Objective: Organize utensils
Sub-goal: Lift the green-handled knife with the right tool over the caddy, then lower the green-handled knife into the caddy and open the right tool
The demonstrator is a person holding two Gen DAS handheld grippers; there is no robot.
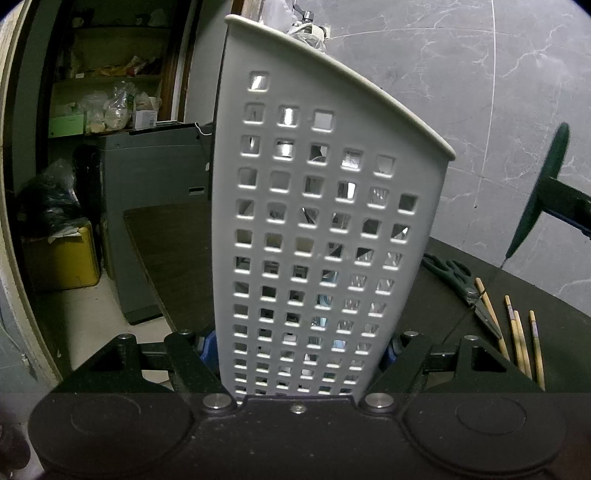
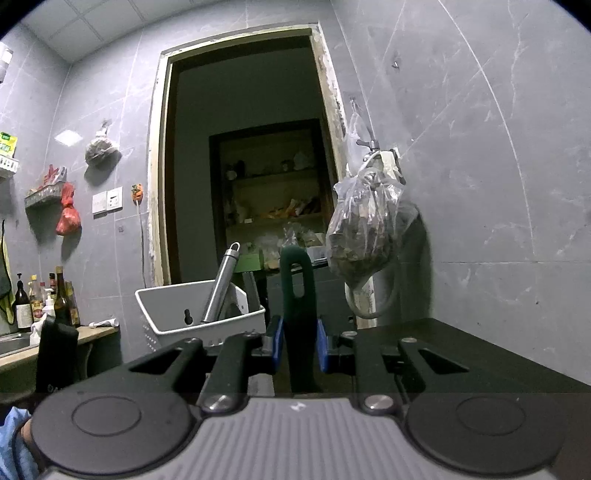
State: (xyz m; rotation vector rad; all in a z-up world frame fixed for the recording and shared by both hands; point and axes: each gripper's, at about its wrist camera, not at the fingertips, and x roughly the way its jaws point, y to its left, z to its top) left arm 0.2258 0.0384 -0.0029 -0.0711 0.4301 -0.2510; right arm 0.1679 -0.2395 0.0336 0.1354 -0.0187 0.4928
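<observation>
Two claws were clamped: left claw (image 1: 299, 347) steadying the caddy (image 1: 325, 206), right claw (image 2: 299, 349) carrying a green-handled utensil (image 2: 297, 295), probably a knife, toward it.

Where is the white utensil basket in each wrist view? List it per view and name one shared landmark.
Left wrist: the white utensil basket fills the centre, clamped between the left gripper.
Right wrist: it sits lower left of centre, a metal handle standing in it.
Shared landmark: the hanging plastic bag, just above the rim in the left view.
</observation>
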